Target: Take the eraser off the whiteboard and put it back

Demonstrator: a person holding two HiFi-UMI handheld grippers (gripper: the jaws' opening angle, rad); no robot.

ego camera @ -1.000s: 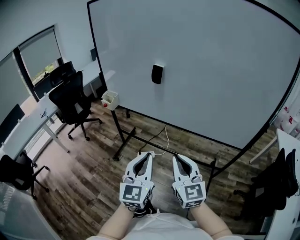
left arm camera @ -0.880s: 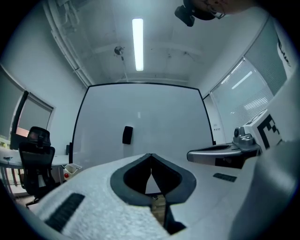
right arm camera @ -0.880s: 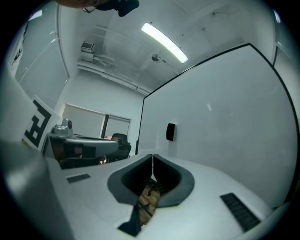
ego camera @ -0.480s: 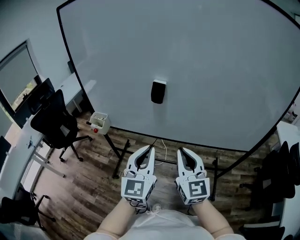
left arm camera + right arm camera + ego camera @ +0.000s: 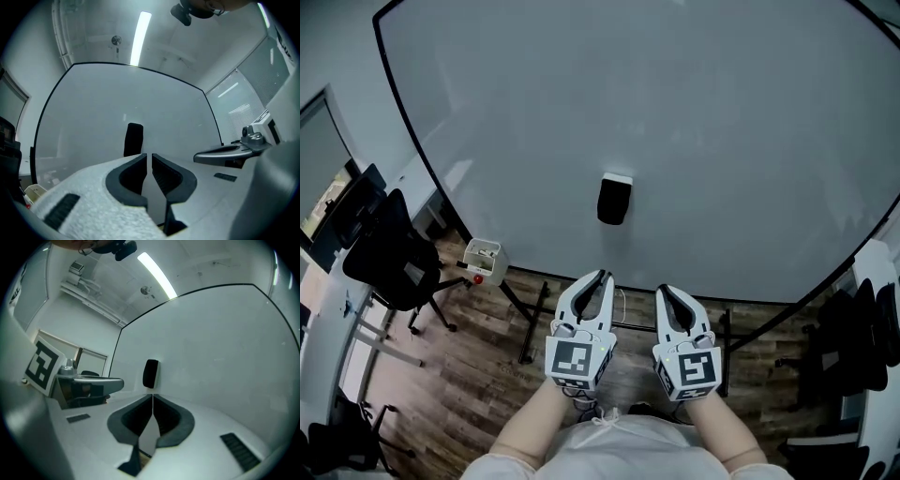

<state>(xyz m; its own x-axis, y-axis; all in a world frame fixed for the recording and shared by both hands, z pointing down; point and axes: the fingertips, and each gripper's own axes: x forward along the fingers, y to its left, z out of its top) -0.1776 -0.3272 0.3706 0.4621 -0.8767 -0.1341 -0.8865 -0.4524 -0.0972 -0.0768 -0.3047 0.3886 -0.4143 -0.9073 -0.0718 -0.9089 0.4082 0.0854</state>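
Left claw (image 5: pixel 602 276), right claw (image 5: pixel 665 292) both closed empty, eraser (image 5: pixel 614 200) on whiteboard (image 5: pixel 722 141), white box (image 5: pixel 484 260) contents unclear

Open air up to whiteboard (image 5: pixel 722 141)

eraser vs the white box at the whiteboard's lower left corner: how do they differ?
Colour: the eraser is black with a pale top edge; the white box is white, with something red beside it.
Place: the eraser sits upright on the whiteboard face, near mid-width; the white box is off the face, at the whiteboard's lower left corner.
Shared: both are small against the whiteboard.
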